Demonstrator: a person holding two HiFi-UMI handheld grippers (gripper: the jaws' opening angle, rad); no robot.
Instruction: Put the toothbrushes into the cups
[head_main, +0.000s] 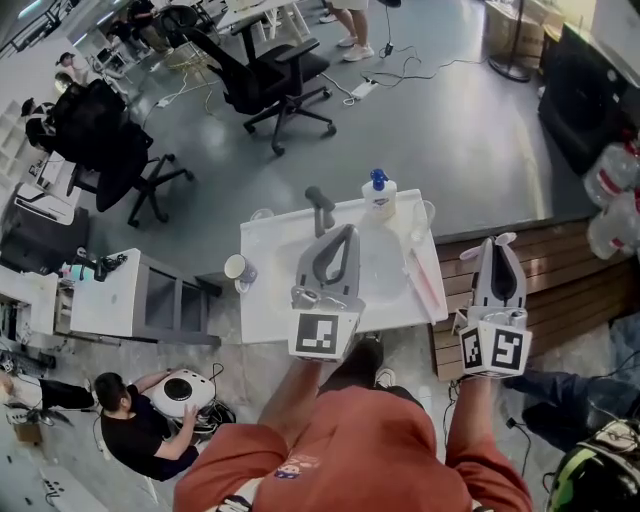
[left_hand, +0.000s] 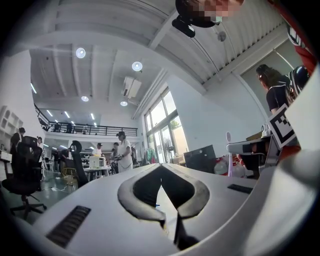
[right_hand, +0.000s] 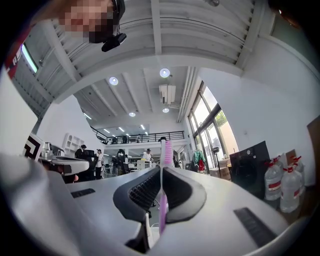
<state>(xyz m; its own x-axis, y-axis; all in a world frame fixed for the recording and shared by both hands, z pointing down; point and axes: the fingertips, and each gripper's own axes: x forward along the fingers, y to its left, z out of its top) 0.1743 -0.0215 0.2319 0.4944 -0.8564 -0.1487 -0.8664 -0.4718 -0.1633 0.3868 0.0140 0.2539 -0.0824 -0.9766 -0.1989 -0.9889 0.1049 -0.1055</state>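
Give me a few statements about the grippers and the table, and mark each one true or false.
1. The right gripper is shut on a pink toothbrush. True.
2. The left gripper also holds a toothbrush. False: its jaws are together with nothing between them.
3. A bottle with a blue cap stands on the white table. True.
4. The right gripper hangs over the table. False: in the head view it is off the table's right side, above wooden planks.
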